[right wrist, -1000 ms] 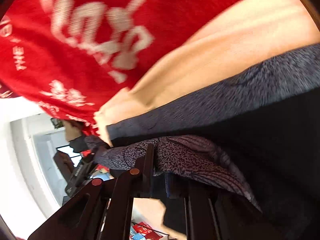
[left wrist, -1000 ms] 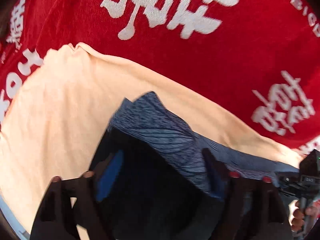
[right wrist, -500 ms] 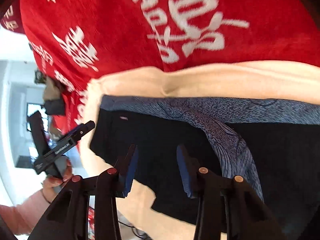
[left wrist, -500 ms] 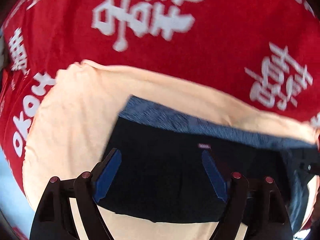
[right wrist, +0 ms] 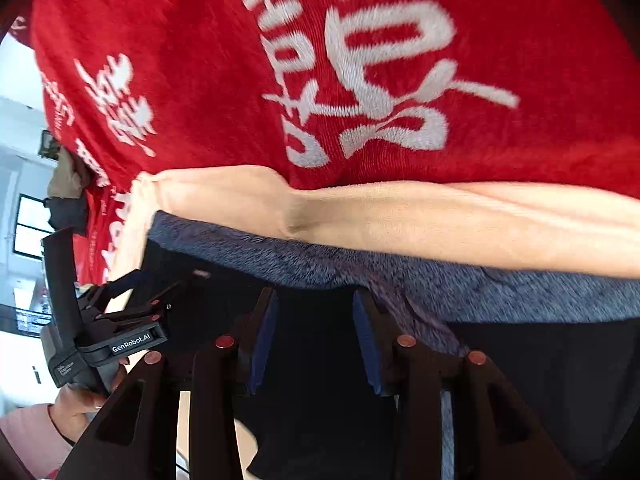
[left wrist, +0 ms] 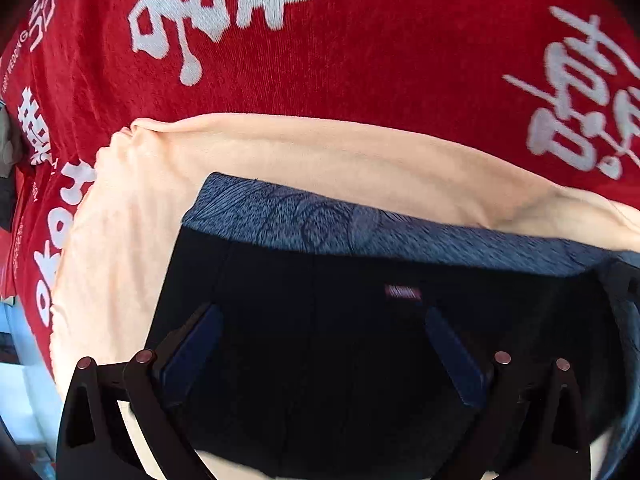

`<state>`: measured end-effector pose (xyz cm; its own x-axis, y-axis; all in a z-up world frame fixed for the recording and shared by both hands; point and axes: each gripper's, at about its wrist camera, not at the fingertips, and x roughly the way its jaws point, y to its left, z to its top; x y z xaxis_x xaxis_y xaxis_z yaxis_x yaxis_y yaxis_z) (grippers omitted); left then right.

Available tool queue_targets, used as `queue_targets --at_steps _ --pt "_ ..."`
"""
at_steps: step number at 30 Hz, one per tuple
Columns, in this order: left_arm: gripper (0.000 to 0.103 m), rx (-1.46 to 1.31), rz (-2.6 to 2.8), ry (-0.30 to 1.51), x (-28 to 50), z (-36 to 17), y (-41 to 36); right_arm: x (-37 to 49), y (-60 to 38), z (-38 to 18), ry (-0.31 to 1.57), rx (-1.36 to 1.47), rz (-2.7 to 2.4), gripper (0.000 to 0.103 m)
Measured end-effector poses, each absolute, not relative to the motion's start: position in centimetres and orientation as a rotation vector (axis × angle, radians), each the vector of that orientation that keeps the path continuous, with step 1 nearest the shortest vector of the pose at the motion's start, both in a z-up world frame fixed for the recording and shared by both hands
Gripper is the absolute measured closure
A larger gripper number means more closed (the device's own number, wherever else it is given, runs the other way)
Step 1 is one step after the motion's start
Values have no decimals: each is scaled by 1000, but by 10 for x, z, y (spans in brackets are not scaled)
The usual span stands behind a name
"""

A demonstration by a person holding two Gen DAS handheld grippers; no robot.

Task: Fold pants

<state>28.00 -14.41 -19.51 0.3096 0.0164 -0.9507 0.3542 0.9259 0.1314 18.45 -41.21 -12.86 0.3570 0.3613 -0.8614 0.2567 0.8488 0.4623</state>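
The pants (left wrist: 328,344), black with a grey-blue patterned band along the far edge, lie flat on a peach cloth (left wrist: 320,152); that cloth rests on a red blanket (left wrist: 360,60) with white characters; a small red label (left wrist: 402,292) shows on the black fabric. We hold the left tool (left wrist: 320,344) over the pants, fingers wide apart, nothing between them; we hold the right tool (right wrist: 316,340) likewise over the black fabric, fingers apart, gripping nothing; the left tool (right wrist: 132,320) also appears in the right wrist view.
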Motion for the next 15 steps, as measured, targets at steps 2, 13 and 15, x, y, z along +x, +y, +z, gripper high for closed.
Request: queue_targets --at_steps 2,13,15 --pt "1 344 -243 1249 264 -183 -143 162 -425 -122 1221 662 91 57" --pt "1 368 -346 1316 153 -154 -174 57 -441 -90 1218 831 51 44" --pt "1 368 -380 1315 135 -147 -182 31 -443 -89 1244 862 50 44"
